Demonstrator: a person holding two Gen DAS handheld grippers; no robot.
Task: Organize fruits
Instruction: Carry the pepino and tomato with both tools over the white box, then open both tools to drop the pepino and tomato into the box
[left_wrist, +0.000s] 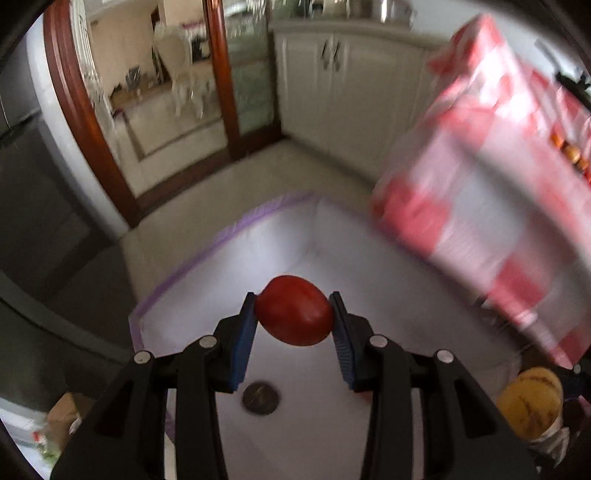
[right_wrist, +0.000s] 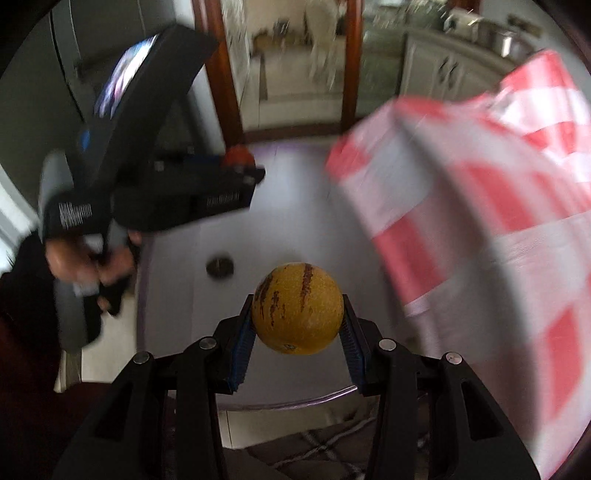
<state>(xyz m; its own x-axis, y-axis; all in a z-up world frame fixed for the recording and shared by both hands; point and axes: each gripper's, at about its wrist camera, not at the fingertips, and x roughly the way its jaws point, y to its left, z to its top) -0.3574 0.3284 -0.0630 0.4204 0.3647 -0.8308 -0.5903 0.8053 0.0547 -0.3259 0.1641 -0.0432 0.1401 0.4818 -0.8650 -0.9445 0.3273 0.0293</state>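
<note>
My left gripper (left_wrist: 294, 314) is shut on a red tomato-like fruit (left_wrist: 294, 310) and holds it above the white table (left_wrist: 295, 243). My right gripper (right_wrist: 297, 317) is shut on a round yellow fruit with brown streaks (right_wrist: 297, 314), also held above the table. In the right wrist view the left gripper (right_wrist: 243, 166) shows at upper left with the red fruit (right_wrist: 239, 155) at its tip. In the left wrist view the yellow fruit (left_wrist: 532, 402) shows at lower right.
A large red-and-white checked bag (left_wrist: 491, 184) stands on the table's right side, blurred; it also shows in the right wrist view (right_wrist: 480, 221). A small dark round disc (left_wrist: 260, 398) lies on the table. White cabinets (left_wrist: 351, 92) and a wooden door frame (left_wrist: 85, 118) stand behind.
</note>
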